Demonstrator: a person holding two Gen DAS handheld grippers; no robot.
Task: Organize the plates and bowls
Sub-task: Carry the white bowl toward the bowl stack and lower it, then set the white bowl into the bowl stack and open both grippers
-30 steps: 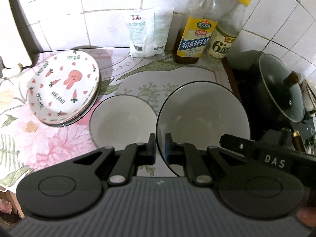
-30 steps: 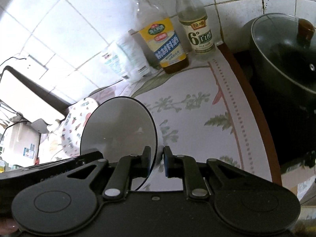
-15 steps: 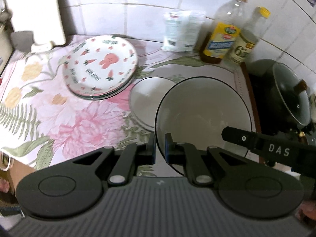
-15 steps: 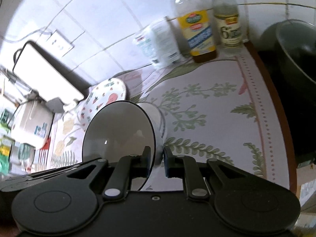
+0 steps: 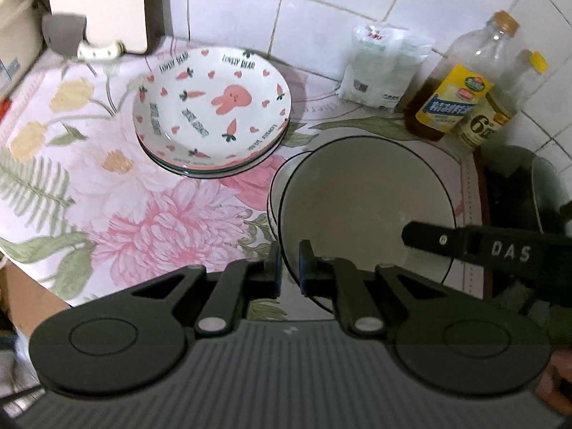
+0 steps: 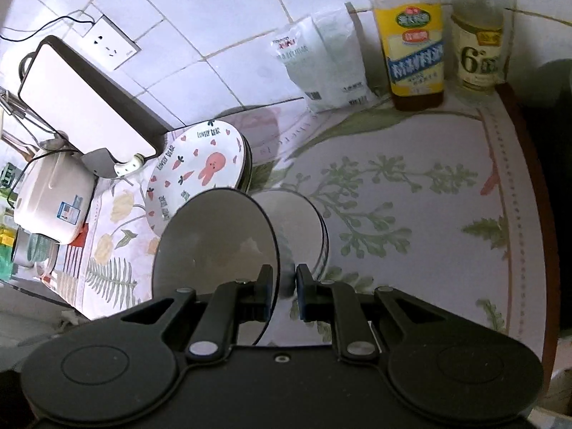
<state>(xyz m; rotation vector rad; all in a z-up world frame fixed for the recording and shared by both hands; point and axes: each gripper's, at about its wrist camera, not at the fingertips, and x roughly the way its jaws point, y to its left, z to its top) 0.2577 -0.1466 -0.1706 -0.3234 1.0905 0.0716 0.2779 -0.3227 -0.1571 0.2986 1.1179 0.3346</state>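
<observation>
Left wrist view: your left gripper (image 5: 287, 266) and right gripper (image 6: 284, 295) both clamp the rim of one black-rimmed bowl (image 5: 364, 211), held above a second bowl (image 6: 300, 228), the rabbit plates (image 5: 211, 111) stacked at ten o'clock.

1. White glazed square wall tiles with grey grout (image 6: 200, 28) are reflecting soft light behind the counter
2. A white wall socket (image 6: 107, 44) is sitting on them, a thin black cable (image 6: 46, 26) running beside it
3. A floral pink-and-green patterned tablecloth (image 5: 118, 193) is covering the countertop
</observation>
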